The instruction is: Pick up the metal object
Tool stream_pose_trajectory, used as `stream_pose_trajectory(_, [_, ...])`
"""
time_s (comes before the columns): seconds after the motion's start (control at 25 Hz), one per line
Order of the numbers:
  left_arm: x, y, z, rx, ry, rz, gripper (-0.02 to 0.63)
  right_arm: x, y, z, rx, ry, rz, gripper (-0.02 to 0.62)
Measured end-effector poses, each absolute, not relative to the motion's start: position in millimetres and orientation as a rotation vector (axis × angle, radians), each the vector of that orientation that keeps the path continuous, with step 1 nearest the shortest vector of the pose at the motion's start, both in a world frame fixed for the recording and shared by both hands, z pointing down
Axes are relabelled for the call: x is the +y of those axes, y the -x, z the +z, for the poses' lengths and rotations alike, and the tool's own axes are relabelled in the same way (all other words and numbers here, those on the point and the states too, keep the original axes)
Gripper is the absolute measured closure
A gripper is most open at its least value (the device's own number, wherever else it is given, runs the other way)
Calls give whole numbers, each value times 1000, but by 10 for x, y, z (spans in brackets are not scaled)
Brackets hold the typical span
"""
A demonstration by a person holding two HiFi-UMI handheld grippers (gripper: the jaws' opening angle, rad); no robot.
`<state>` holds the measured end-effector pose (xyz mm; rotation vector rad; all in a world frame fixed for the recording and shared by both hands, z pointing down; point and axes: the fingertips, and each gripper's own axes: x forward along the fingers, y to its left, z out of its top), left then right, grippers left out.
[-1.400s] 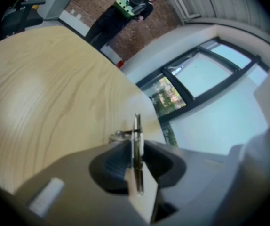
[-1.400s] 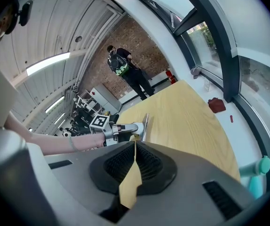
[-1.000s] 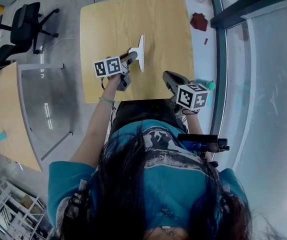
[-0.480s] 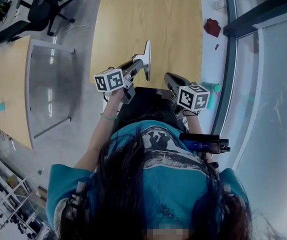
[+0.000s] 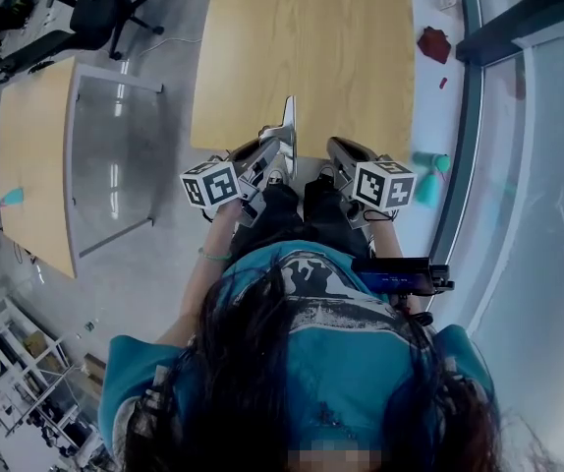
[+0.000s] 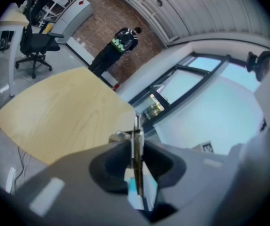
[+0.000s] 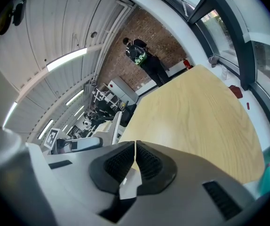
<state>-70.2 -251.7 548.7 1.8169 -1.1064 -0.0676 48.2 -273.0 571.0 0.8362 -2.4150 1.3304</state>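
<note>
Where left tool point(image 5: 273, 151) pinches, metal object point(image 5: 289, 126), upright

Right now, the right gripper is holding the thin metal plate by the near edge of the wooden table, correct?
Not quite. The left gripper holds the metal plate; the left gripper view shows its jaws clamped on the plate, edge-on. The right gripper is shut on nothing. The rest stands: the plate is by the near edge of the wooden table.

Silvery metal object point(image 5: 290, 131), pale wood-grain table point(image 5: 311, 47).
</note>
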Motion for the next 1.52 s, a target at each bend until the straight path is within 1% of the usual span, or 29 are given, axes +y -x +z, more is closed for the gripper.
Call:
stream_pose_trajectory(0.32, [-2393,803,5479,-1121,-1849,-84,525,-2789,-518,5793,-2421,-902,1320,577])
stream_pose_trajectory(0.52, [-2111,1140,5326,-1081,-1905,-86,525,-2520,-100,5605,-2431,-916,1282,577])
stream_pose_trajectory(0.88, [-1481,1855,5318,-949,-1983,-60,525,-1703,693,5499,-2421,-1014,1230,577])
stream_pose_trajectory(1.04, [-1163,2081,5324,-875,-2011,-31,525,-1246,939,5468,-2393,-1085,1251,577])
stream_pose_trajectory(1.28, [-790,2223,5415,-798,-2008,-19,525,-699,1029,5446,-2340,-1169,1242,577])
stream_pose_trajectory(1.52, [-549,2188,5389,-754,-2018,-15,525,-422,1027,5380,-2321,-1207,1236,577])
